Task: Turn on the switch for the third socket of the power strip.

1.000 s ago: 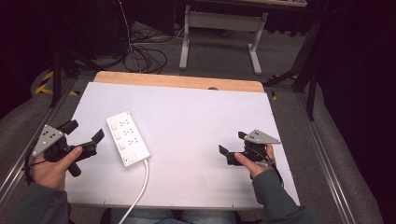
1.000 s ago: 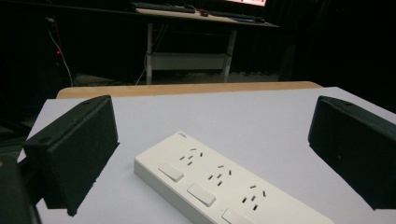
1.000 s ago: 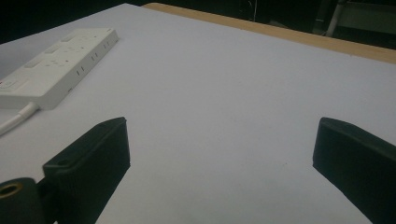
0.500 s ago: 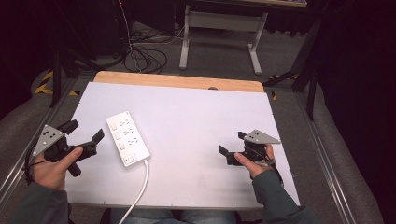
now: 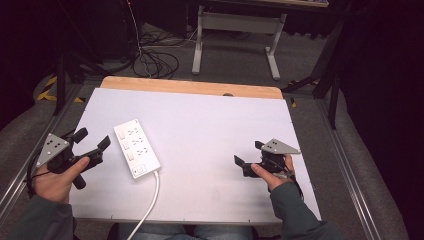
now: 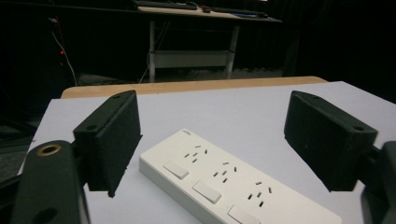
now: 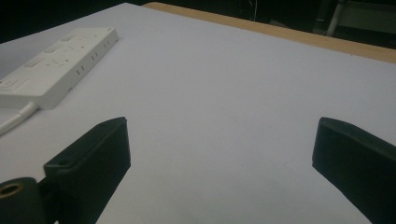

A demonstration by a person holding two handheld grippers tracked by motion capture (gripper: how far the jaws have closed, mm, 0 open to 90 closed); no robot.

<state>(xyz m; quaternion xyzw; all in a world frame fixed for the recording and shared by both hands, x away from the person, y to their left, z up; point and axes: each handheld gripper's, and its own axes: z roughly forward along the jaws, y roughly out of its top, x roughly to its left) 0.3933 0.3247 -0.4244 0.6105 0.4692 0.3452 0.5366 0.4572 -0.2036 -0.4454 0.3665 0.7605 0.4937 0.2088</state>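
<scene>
Power strip (image 5: 137,155) lying flat near table's (image 5: 210,145) left edge, untouched. Left gripper (image 5: 90,145) hovering beside it, jaws just closing partway, nothing between. Right gripper (image 5: 247,156) near right edge, jaws apart, idle. Grasp likely beginning.

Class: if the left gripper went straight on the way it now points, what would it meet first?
Most likely the white power strip. The left gripper, jaws open and just closing a little, points at it with nothing between, though it may be held slightly above it.
</scene>
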